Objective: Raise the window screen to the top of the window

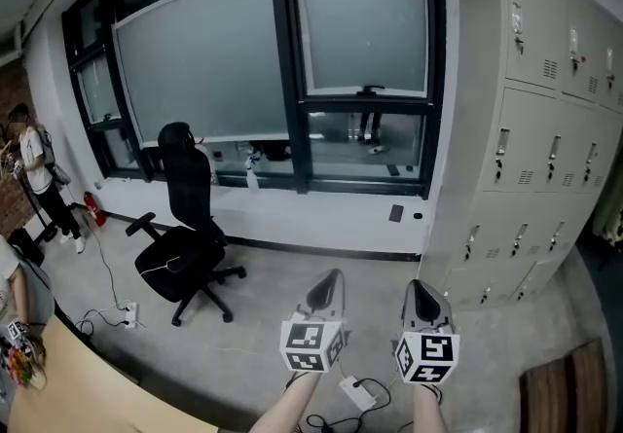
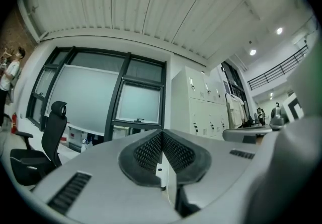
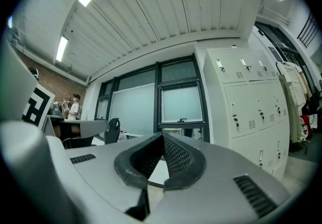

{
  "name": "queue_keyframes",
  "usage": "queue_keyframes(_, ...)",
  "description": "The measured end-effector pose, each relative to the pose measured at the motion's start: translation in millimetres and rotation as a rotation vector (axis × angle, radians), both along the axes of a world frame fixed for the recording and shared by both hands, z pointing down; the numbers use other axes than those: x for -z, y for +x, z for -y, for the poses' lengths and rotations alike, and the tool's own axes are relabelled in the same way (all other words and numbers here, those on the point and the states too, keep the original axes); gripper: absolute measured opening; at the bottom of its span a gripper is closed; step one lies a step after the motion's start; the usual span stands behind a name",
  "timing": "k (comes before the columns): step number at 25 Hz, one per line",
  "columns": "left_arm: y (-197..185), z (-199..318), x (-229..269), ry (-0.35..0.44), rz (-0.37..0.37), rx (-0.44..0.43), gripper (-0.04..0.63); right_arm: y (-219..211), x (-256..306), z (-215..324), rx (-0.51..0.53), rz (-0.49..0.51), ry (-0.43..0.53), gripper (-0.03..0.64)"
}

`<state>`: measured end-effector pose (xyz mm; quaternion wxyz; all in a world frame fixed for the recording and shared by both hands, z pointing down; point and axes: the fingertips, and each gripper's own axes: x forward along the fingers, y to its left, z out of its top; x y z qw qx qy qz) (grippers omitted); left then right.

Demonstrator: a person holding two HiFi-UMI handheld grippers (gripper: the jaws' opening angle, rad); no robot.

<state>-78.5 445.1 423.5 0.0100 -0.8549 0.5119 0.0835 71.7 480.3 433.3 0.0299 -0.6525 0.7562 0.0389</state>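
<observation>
The window (image 1: 362,81) has dark frames and stands in the far wall. Its grey frosted screen (image 1: 362,38) covers the upper pane, with a small handle (image 1: 370,90) on its lower bar; the strip below is clear glass. My left gripper (image 1: 330,279) and right gripper (image 1: 420,289) are side by side low in the head view, well back from the window, both shut with nothing held. The screen (image 2: 137,102) lies beyond the closed tips of the left gripper (image 2: 161,135) in the left gripper view. It is also ahead as the screen (image 3: 181,103) past the right gripper (image 3: 162,138).
A black office chair (image 1: 185,241) stands on the floor left of the window. Tall grey lockers (image 1: 526,139) fill the right wall. A person (image 1: 39,178) stands far left. A wooden desk corner (image 1: 68,382) is at the bottom left; a power strip and cables (image 1: 355,392) lie by my feet.
</observation>
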Motion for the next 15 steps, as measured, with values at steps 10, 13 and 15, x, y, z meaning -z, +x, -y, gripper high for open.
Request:
queue_keyframes(10, -8.7, -7.6, 4.8, 0.003, -0.013, -0.016, 0.003, -29.6, -0.6, -10.8, 0.034, -0.053, -0.006, 0.006)
queue_keyframes(13, -5.1, -7.3, 1.9, 0.001, -0.003, -0.014, 0.003, -31.3, -1.6, -8.2, 0.05, -0.055, -0.015, 0.006)
queue_keyframes(15, -5.8, -8.3, -0.6, 0.0, 0.003, -0.011, 0.003, -33.4, -2.7, -7.8, 0.056, -0.058, -0.02, 0.006)
